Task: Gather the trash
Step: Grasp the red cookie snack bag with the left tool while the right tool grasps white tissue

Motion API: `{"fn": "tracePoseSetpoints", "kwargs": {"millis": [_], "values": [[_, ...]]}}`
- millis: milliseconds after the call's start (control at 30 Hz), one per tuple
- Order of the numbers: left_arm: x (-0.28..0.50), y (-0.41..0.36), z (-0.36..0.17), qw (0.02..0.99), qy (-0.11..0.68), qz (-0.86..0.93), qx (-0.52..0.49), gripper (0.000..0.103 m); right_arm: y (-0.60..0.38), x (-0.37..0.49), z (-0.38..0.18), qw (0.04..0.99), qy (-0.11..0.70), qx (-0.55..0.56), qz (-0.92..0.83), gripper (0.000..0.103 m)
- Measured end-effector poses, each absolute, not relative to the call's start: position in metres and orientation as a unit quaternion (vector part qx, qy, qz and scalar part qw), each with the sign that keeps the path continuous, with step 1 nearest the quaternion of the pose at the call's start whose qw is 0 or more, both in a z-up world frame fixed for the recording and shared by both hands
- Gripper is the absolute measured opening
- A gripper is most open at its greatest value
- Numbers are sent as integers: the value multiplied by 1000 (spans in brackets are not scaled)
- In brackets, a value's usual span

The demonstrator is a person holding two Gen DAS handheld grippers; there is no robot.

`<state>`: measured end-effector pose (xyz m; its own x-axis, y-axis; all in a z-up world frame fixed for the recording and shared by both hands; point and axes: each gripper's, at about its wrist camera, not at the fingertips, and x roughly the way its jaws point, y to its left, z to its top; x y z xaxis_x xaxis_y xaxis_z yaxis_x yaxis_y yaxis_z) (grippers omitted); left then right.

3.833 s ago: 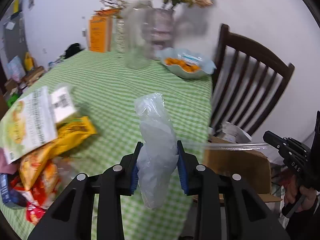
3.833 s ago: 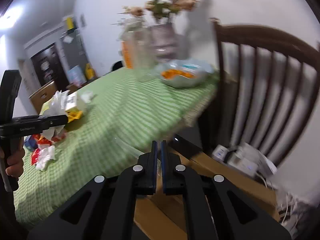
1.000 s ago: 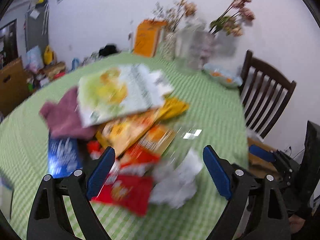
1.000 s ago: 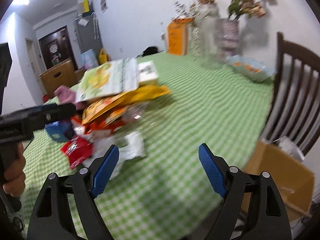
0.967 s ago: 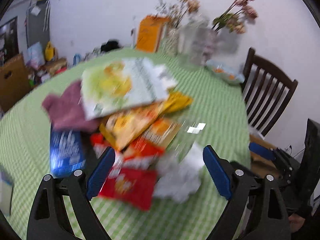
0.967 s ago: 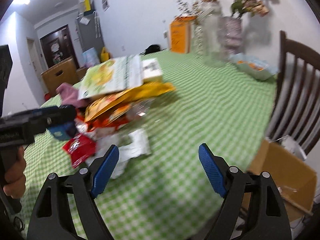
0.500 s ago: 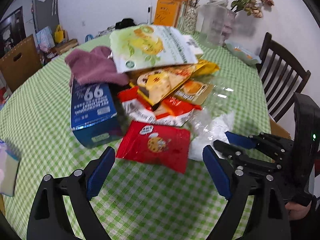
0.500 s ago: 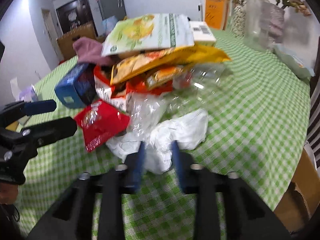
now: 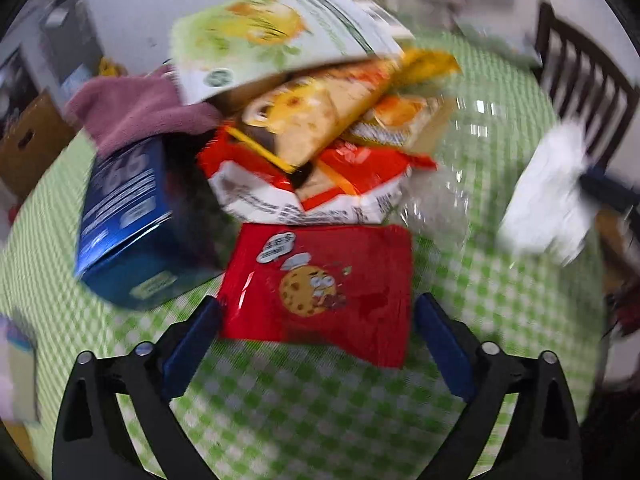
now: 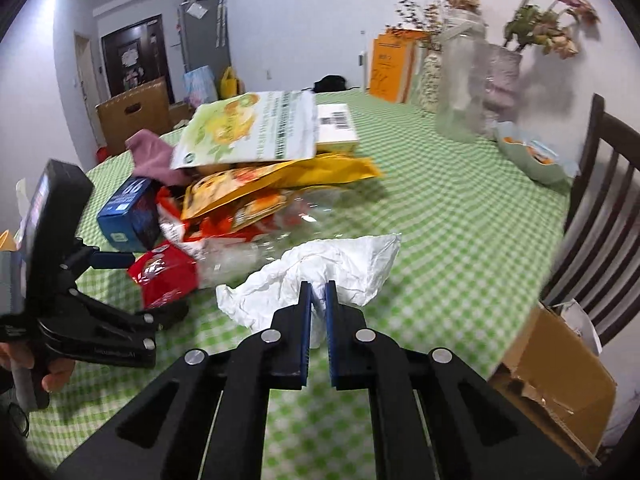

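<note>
My right hand-held gripper [image 10: 316, 283] has just closed, and its blue pads are clamped on a crumpled white paper [image 10: 328, 268], which spreads out ahead of the fingertips over the green checked counter [image 10: 460, 216]. To the right of it I have a wide bare stretch of cloth running to the counter's edge, where a dark wooden chair [image 10: 596, 208] stands and an open cardboard box [image 10: 560, 364] sits below the edge. Ahead and left lies the heap of wrappers [image 10: 256, 192], close to the paper.

My left hand-held gripper [image 9: 316, 320] has just been opening and stands wide apart, tilted steeply down at the counter, with the near end of a red cookie packet [image 9: 320, 284] lying between its fingers; the pads do not press on it. A blue box [image 9: 124, 220] lies just left of it, near that finger. Beyond the packet the heap rises, topped by a pale green bag [image 9: 272, 36]. A hand [image 10: 28, 364] grips this tool's handle at the left edge of the right view.
</note>
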<state>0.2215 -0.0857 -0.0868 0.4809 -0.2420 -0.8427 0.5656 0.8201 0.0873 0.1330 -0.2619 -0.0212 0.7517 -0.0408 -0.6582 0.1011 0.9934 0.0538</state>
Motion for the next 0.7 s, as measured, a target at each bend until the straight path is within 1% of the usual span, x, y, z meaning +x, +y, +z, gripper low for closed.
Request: {"fn": "tracePoseSetpoints", "kwargs": {"millis": [100,200,233,267,333,367,467,600,700], "values": [[220,-96,-84,839,430,-246,225,96,-274,131,-17,936,346,46,-46,7],[221,-99,-78,831,442,-252,226,62,-285,123,-15,938,340,50,-54,7],[221,-99,-76,832,447,-239,226,47,-290,121,-13,938,337,53,-56,7],[220,-100,-75,831,447,-237,231,45,-294,118,-12,939,335,55,-58,7],[215,-100,-69,826,450,-243,235,39,-303,112,-9,940,329,59,-62,7],[210,-98,-64,825,453,-249,228,38,-308,110,-8,941,327,61,-64,7],[199,-94,-46,828,447,-259,215,37,-322,104,-5,942,322,68,-68,7],[176,-92,1,852,406,-267,195,37,-338,100,-5,942,320,81,-63,7],[176,-95,27,864,387,-268,179,37,-345,100,-3,944,314,82,-56,7]]}}
